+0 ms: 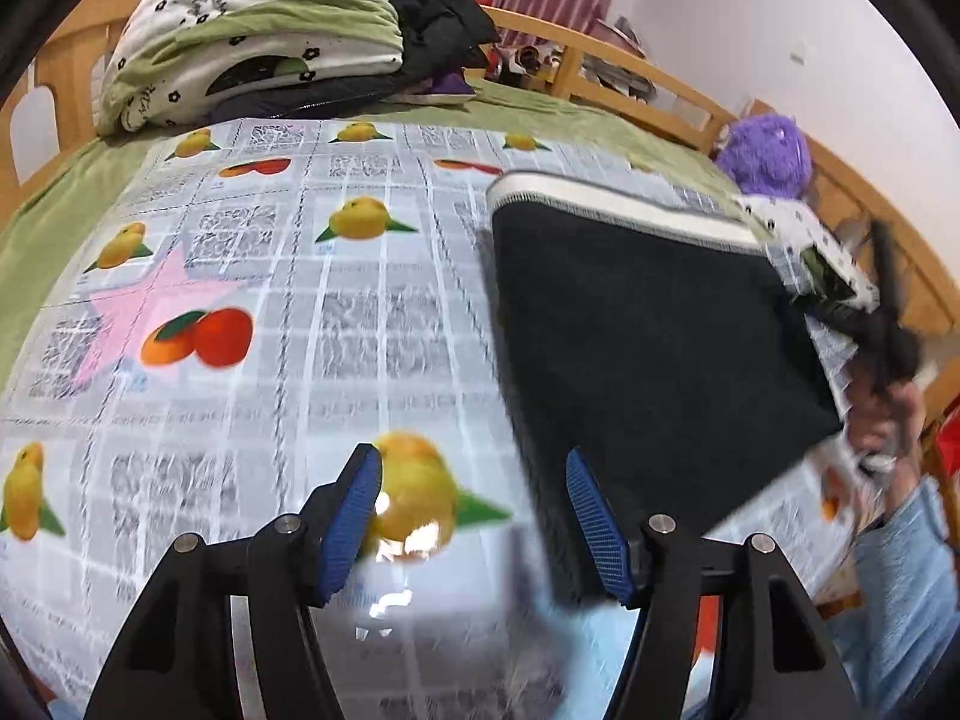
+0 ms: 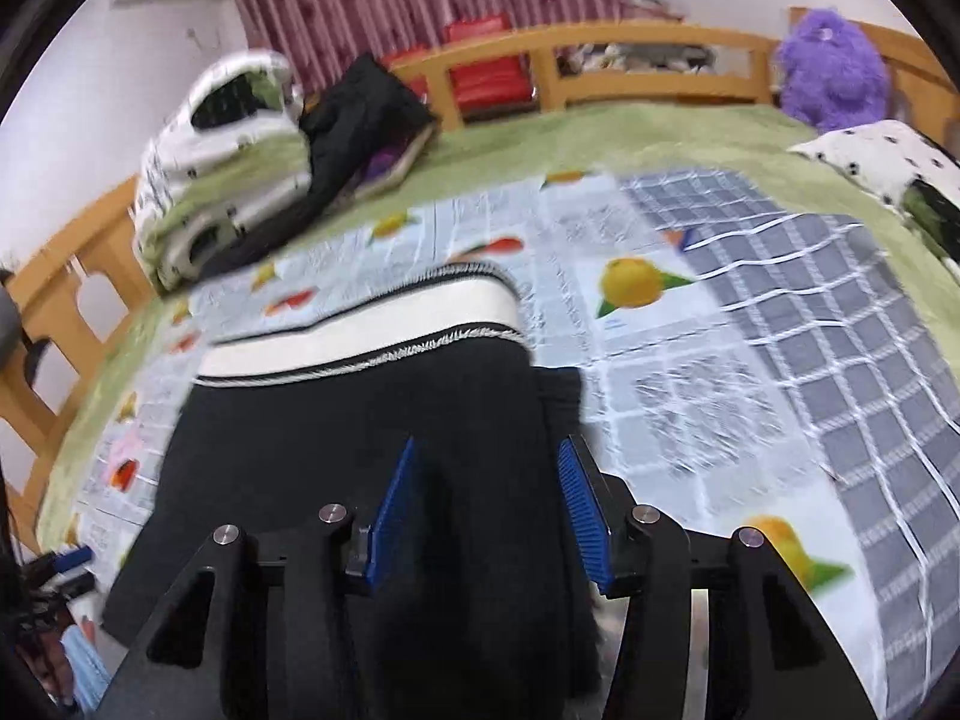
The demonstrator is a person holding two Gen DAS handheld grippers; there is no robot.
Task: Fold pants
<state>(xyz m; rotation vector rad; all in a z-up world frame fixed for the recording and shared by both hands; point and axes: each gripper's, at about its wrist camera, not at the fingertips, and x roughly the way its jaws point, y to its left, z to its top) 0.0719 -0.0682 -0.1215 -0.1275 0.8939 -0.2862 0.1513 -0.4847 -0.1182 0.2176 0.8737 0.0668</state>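
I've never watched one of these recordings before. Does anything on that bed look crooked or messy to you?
Slightly. The folded black pants lie neatly, but a dark flap sticks out past their right edge. At the far corner, black clothes are heaped loosely beside the folded quilt. Nothing looks spilled or damaged.

Soft, even room light, with motion smear across both of my wrist views.

Through my left lens the printed cloth (image 1: 252, 276) streaks near my blue pads (image 1: 351, 522), and a white glare spot sits on the plastic there. Through my right lens the checked blanket (image 2: 810, 324) and folded quilt (image 2: 222, 162) blur. Both views bulge fisheye-round with black corners; shadows are faint.
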